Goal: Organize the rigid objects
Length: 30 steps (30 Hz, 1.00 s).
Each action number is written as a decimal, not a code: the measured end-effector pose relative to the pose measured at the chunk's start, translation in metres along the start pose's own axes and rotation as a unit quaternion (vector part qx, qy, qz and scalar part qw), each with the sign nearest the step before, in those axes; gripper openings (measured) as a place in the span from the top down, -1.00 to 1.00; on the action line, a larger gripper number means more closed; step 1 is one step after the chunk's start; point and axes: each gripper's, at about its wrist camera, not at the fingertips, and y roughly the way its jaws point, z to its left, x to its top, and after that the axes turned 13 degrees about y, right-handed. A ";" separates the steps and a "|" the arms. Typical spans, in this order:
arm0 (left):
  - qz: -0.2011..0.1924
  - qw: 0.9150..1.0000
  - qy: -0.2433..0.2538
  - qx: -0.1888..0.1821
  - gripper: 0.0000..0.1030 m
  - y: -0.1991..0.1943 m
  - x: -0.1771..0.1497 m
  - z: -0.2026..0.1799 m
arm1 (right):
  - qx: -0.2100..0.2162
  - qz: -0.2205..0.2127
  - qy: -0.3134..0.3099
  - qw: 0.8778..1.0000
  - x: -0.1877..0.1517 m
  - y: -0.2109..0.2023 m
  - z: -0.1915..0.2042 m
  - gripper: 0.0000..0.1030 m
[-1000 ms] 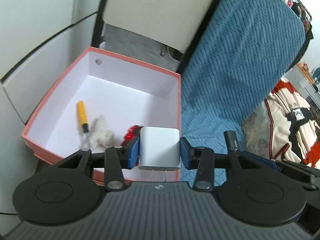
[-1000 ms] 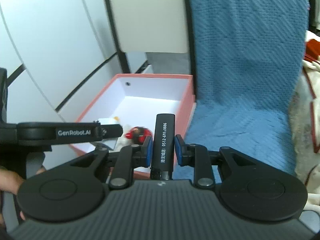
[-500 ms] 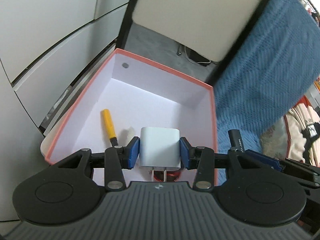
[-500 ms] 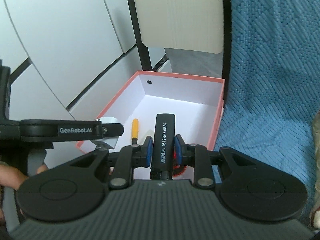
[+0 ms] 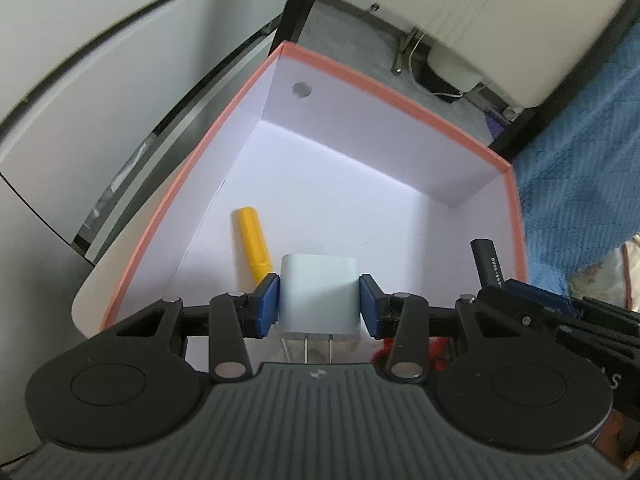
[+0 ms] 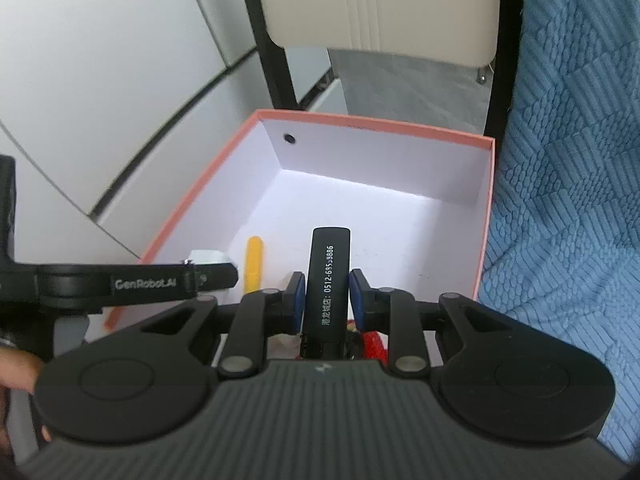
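My left gripper (image 5: 319,304) is shut on a white plug-in charger (image 5: 319,292), prongs pointing back at the camera, held over the near part of a salmon-rimmed white box (image 5: 384,84). My right gripper (image 6: 325,300) is shut on a black lighter (image 6: 329,268) with white printing, also over the box (image 6: 376,124). In the left wrist view the lighter (image 5: 486,260) and right gripper show at the right. A yellow-handled screwdriver (image 5: 253,236) lies on the box floor, left of the charger. A red object (image 6: 374,340) peeks out under the right gripper.
A blue quilted blanket (image 6: 568,168) lies right of the box. A beige chair seat (image 6: 380,4) on black legs stands behind it. White cabinet panels (image 5: 100,80) run along the left. A person's hand (image 6: 16,368) shows at the lower left.
Both grippers moved forward and down over the box, which now fills both views. The blanket slid off to the right. The charger and the lighter stay gripped.
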 end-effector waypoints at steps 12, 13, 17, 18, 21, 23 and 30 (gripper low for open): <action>0.032 0.999 0.000 -0.002 0.05 0.035 0.001 0.011 | -0.017 0.035 0.006 0.999 0.006 0.053 -0.009 0.47; 0.033 0.999 -0.002 -0.005 0.05 0.035 0.000 0.011 | -0.016 0.038 0.007 0.999 0.006 0.054 -0.009 0.47; 0.025 1.000 0.004 -0.001 0.04 0.029 0.000 0.007 | -0.015 0.035 0.001 0.999 0.004 0.050 -0.008 0.45; 0.024 1.000 0.004 0.000 0.03 0.027 0.001 0.006 | -0.014 0.035 0.001 0.999 0.004 0.050 -0.007 0.45; 0.014 1.000 0.009 0.000 0.03 0.016 0.002 0.002 | -0.015 0.035 -0.001 0.999 0.004 0.045 -0.006 0.45; 0.006 1.000 0.013 0.003 0.03 0.007 0.003 -0.002 | -0.013 0.031 -0.002 0.999 0.002 0.038 -0.005 0.44; -0.031 0.999 0.019 0.006 0.03 -0.036 0.000 -0.019 | 0.003 0.007 0.001 1.000 0.000 0.003 -0.002 0.44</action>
